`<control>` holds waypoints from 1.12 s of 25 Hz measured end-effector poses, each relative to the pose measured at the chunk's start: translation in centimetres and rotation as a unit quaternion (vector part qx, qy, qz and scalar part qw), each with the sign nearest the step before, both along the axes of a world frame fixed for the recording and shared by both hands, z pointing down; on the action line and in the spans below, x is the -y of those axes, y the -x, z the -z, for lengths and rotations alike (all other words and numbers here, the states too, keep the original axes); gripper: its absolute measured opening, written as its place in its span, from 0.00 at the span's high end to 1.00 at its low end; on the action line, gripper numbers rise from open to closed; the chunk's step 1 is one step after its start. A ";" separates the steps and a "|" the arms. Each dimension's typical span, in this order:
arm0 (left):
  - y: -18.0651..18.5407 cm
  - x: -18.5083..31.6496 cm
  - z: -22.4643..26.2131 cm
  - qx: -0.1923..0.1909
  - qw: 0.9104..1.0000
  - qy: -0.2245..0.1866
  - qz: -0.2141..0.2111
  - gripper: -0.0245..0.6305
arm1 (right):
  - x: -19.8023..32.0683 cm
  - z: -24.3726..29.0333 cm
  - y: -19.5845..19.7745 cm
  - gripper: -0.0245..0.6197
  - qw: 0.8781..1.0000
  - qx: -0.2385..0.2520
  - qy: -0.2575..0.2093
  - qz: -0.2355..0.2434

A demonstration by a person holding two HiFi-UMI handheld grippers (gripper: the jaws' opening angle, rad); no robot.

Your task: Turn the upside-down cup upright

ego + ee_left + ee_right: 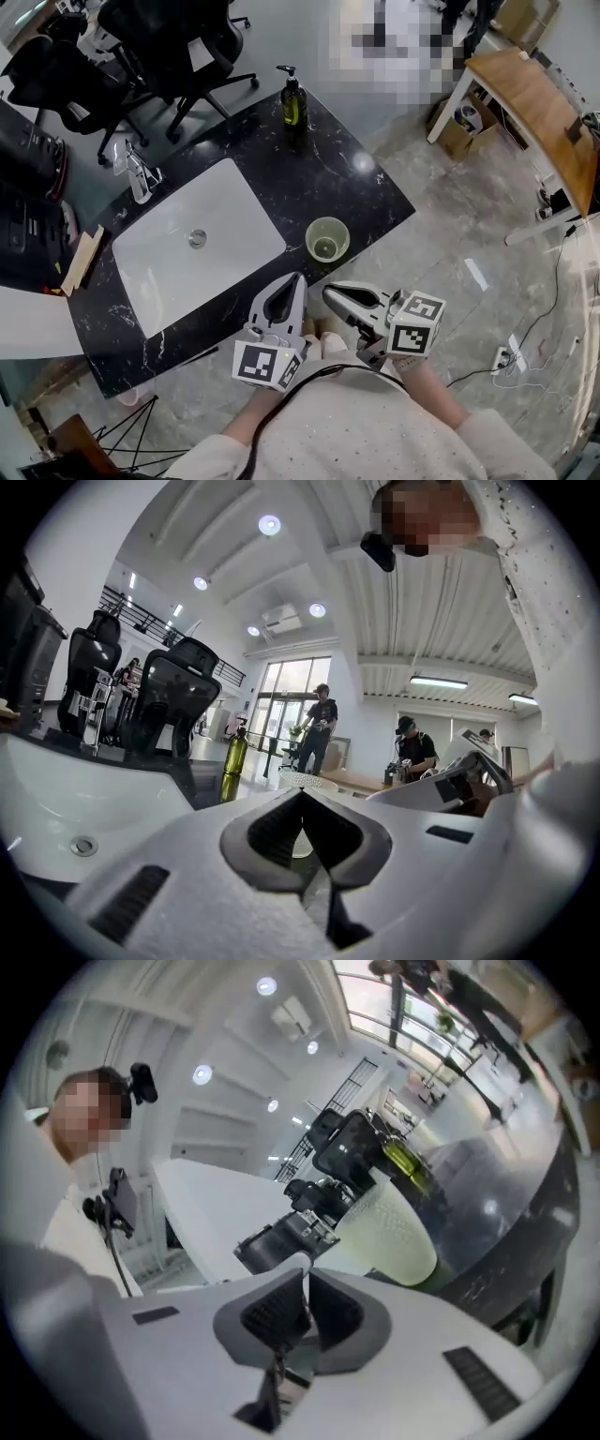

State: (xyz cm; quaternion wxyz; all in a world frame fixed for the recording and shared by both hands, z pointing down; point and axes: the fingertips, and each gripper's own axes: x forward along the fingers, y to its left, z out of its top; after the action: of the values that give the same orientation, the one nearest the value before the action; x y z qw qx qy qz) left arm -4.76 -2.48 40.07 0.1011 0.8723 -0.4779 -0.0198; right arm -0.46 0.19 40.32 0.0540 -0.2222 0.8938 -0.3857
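A pale green translucent cup point(327, 240) stands upright, mouth up, on the black marble counter point(356, 183) near its front edge, right of the sink. Both grippers hover just off that edge, in front of the cup and apart from it. My left gripper point(297, 279) points at the counter with its jaws together and nothing in them. My right gripper point(329, 292) is shut and empty too, rolled onto its side. The left gripper view shows the cup point(289, 780) just past the shut tips point(302, 794). In the right gripper view the cup point(389, 1232) lies beyond the closed tips point(306, 1275).
A white sink basin point(192, 244) with a faucet point(137, 174) fills the counter's left half. A green soap bottle point(293, 98) stands at the far corner. Black office chairs point(159, 47) are behind, a wooden table point(534, 103) to the right, cables on the floor.
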 end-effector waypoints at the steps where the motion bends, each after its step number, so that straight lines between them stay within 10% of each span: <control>1: -0.2 -0.1 0.0 0.000 1.000 -0.001 -0.003 0.95 | 0.0 0.0 -0.1 0.93 0.999 -0.026 -0.022 -0.011; 12: -1.6 -1.2 0.5 -0.004 1.000 -0.009 -0.024 0.95 | -0.3 1.2 -0.2 0.95 0.967 -0.174 -0.171 -0.072; 28: -0.7 -2.1 1.0 0.002 1.000 -0.012 -0.014 0.95 | -0.7 2.6 0.0 0.95 0.959 -0.172 -0.206 -0.093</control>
State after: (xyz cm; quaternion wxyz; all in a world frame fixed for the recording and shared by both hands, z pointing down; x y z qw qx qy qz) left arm -4.06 -0.33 39.02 0.0898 0.8802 -0.4655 -0.0221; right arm -0.51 0.92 37.77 -0.0206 -0.3512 0.9252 -0.1422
